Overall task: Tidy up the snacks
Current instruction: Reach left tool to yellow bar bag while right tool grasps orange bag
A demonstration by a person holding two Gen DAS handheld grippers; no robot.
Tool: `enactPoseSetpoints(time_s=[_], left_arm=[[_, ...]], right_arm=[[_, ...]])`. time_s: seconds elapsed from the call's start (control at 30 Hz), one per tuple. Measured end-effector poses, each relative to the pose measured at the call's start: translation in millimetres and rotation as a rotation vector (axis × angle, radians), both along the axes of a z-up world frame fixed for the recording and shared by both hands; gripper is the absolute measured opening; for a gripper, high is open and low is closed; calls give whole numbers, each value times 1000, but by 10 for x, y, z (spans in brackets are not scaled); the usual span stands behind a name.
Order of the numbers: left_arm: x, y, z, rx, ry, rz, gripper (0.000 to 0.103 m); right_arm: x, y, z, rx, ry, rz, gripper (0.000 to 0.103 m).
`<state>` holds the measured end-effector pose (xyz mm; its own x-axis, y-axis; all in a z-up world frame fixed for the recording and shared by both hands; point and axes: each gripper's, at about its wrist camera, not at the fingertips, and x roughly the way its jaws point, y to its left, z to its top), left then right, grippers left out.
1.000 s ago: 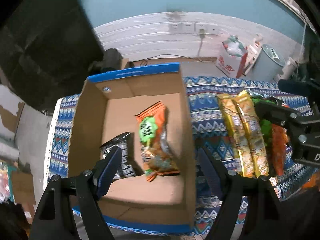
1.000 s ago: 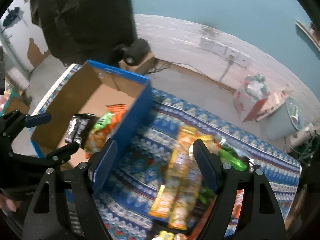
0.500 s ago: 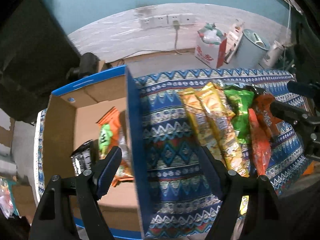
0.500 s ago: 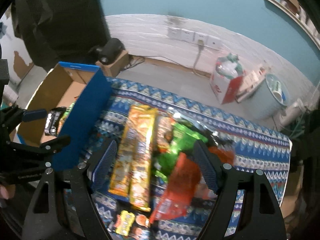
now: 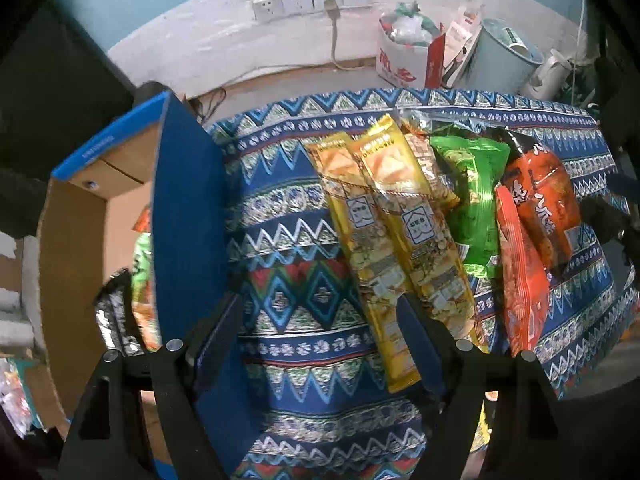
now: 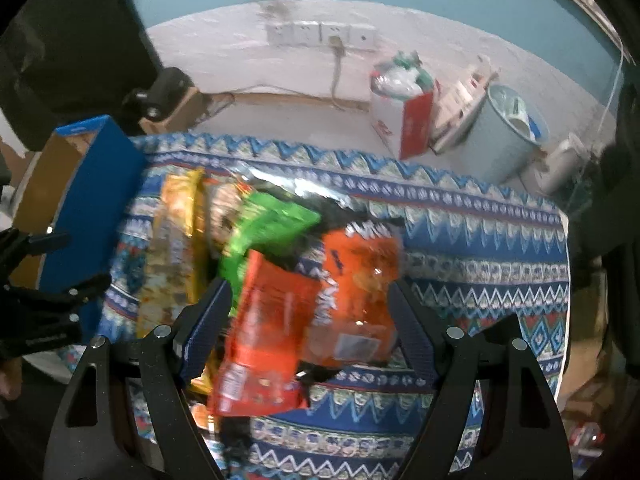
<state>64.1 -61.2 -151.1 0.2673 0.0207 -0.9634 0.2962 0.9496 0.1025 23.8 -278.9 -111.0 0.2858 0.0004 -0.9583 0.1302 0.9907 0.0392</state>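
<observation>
Snacks, loose — your stock to sort lies in a heap on the patterned cloth of the counter (image 5: 288, 208). Two long yellow packets (image 5: 384, 248) lie side by side, running from 12 towards 6 o'clock in the left wrist view; a green bag (image 5: 472, 184) sits just beside them at 2 o'clock, partly tucked under their edge; two orange bags (image 6: 304, 300) overlap at the heap's right-hand end.

Box — the blue-sided cardboard box (image 5: 184, 216) stands at 9 o'clock of the heap, open-topped, with an orange-and-green packet (image 5: 140, 264) and a dark packet (image 5: 116, 316) already inside.

Left claw (image 5: 320, 336) — spread wide, nothing between the pads. A second ago it hung over the box interior; now it has swung clear of the box wall and hangs above bare cloth, its right pad over the lower end of the yellow packets.

Right claw (image 6: 308, 320) — spread wide too, empty, and shifted from the box's edge to sit above the orange bags, which fill the gap between its pads. That view is blurred.

Reading: both claws have left the box and reached the heap, so the next pick looks near — orange bags for your right, a yellow packet for your left.
</observation>
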Motion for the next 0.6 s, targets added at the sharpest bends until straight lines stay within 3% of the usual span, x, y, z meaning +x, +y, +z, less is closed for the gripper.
enactPoseSetpoints(time_s=[0.5, 0.6], left_arm=[[163, -132, -481, 73, 68, 18, 80], [199, -148, -513, 61, 66, 22, 85]], right_arm=[[18, -309, -557, 3, 76, -77, 79], [23, -356, -638, 3, 90, -91, 79]])
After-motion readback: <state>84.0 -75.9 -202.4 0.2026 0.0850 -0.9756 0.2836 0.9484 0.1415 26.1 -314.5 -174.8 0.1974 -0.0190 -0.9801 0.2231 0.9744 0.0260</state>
